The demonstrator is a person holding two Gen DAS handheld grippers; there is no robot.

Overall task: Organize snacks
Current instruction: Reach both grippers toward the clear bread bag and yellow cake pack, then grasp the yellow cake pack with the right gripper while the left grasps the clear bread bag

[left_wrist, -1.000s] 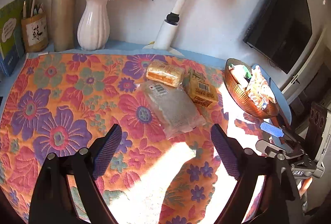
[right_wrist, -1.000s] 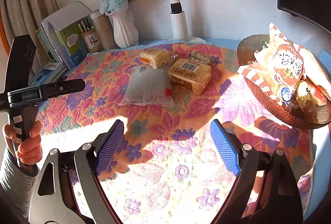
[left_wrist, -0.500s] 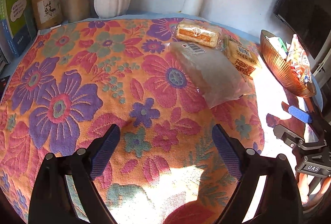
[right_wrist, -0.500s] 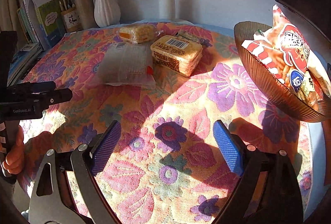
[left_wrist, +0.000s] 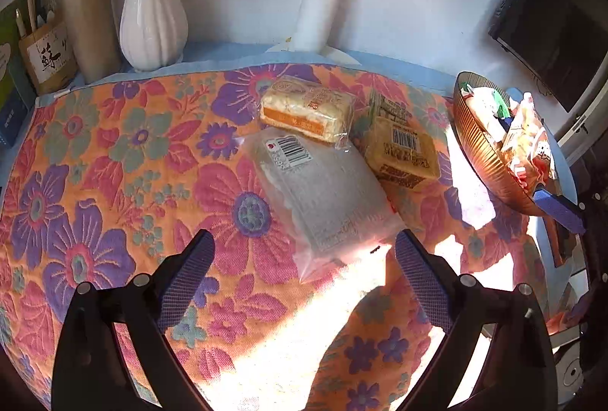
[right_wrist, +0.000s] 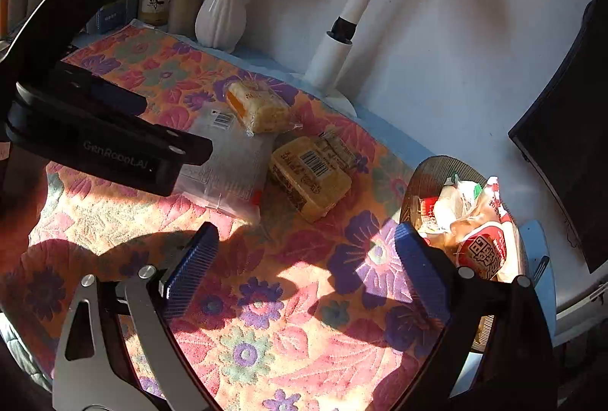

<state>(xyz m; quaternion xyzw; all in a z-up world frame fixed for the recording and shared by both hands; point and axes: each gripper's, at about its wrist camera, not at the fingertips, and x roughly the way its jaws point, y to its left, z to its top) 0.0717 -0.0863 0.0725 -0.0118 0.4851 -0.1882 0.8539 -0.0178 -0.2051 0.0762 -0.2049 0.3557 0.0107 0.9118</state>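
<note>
Three wrapped snacks lie together on the floral cloth (left_wrist: 114, 164): a clear white packet (left_wrist: 323, 198), an orange-and-yellow cake packet (left_wrist: 307, 109) behind it, and a yellow barcoded packet (left_wrist: 402, 152) to its right. They also show in the right wrist view: clear packet (right_wrist: 228, 164), cake packet (right_wrist: 258, 105), yellow packet (right_wrist: 309, 177). My left gripper (left_wrist: 302, 266) is open, its jaws just in front of the clear packet's near end. My right gripper (right_wrist: 304, 259) is open and empty above the cloth, in front of the yellow packet. A brown ribbed bowl (left_wrist: 482, 152) on the right, also in the right wrist view (right_wrist: 429, 171), holds several snack bags.
A white vase of flowers (left_wrist: 152, 19), a tan flask (left_wrist: 91, 27), a pen pot (left_wrist: 45, 54) and a white lamp post (left_wrist: 319, 8) stand along the back wall. A dark monitor (left_wrist: 551, 31) hangs at the right. The left gripper's body (right_wrist: 95, 130) crosses the right wrist view.
My left gripper has moved forward to the clear packet's near end. My right gripper has shifted and turned; the bowl now sits at its lower right and the left gripper looms closer.
</note>
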